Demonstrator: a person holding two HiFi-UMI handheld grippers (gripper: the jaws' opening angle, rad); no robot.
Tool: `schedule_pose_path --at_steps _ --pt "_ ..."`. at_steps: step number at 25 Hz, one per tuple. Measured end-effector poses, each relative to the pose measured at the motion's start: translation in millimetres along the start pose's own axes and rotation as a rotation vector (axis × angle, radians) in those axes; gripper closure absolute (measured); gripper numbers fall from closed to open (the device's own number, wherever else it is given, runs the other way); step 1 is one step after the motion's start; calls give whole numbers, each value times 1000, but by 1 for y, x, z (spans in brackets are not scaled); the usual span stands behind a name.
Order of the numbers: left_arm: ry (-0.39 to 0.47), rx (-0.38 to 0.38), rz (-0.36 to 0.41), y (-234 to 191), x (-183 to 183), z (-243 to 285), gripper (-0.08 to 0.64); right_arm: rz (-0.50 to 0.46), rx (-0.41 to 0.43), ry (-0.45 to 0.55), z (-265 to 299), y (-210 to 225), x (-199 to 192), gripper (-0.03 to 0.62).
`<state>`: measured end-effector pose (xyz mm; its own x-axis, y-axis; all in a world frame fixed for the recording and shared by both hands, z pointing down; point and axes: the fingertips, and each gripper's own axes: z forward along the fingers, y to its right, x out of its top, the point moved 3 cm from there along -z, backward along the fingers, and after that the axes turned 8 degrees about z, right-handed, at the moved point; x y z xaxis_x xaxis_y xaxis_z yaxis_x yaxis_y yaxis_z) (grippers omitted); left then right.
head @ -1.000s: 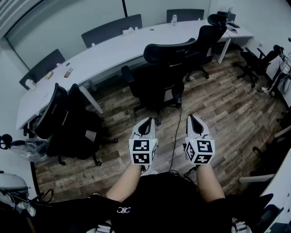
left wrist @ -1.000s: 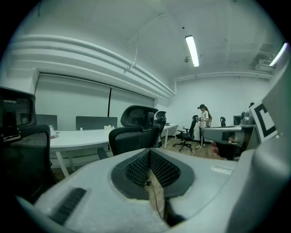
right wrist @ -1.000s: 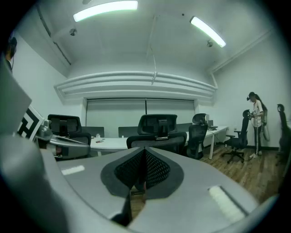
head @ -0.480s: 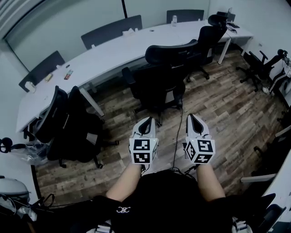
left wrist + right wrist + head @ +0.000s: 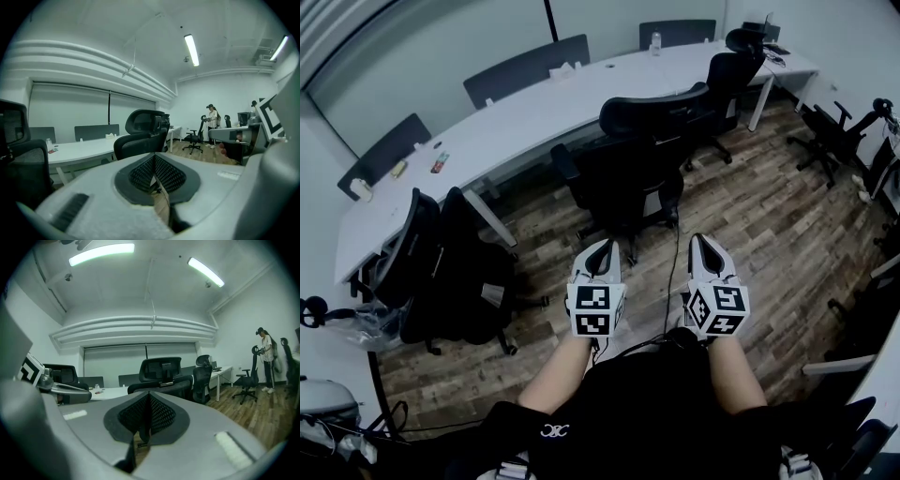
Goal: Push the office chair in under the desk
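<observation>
The left gripper and right gripper were pressed together, empty, just near of the office chair, which stood out from the desk and would likely roll easily if pushed at its stiff backrest.

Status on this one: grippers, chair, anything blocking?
Left gripper, right gripper shut, empty. Office chair ahead at the desk, untouched. Cable on the floor in the path.
</observation>
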<state>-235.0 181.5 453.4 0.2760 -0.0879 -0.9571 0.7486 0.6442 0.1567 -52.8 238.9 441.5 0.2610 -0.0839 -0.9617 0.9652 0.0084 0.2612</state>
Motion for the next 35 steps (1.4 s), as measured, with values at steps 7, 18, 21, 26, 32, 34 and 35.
schedule_pose_path --at_steps 7,18,21,26,32,34,35 --pt "-28 38 1 -13 -3 30 552 -6 48 -17 45 14 0 581" --pt "-14 162 28 -49 25 120 552 -20 111 -12 144 70 28 581" --pt "-24 196 39 -57 33 144 552 -54 118 5 170 85 41 581" --pt "-64 257 58 -71 39 177 552 -74 149 -3 209 110 55 581" --pt "-74 223 215 -83 59 217 511 -239 293 -75 257 149 71 562" --pt "-68 195 281 -86 66 229 494 -334 377 -107 273 164 78 526" --pt "-70 185 306 -88 66 235 475 -383 408 -124 281 173 82 504"
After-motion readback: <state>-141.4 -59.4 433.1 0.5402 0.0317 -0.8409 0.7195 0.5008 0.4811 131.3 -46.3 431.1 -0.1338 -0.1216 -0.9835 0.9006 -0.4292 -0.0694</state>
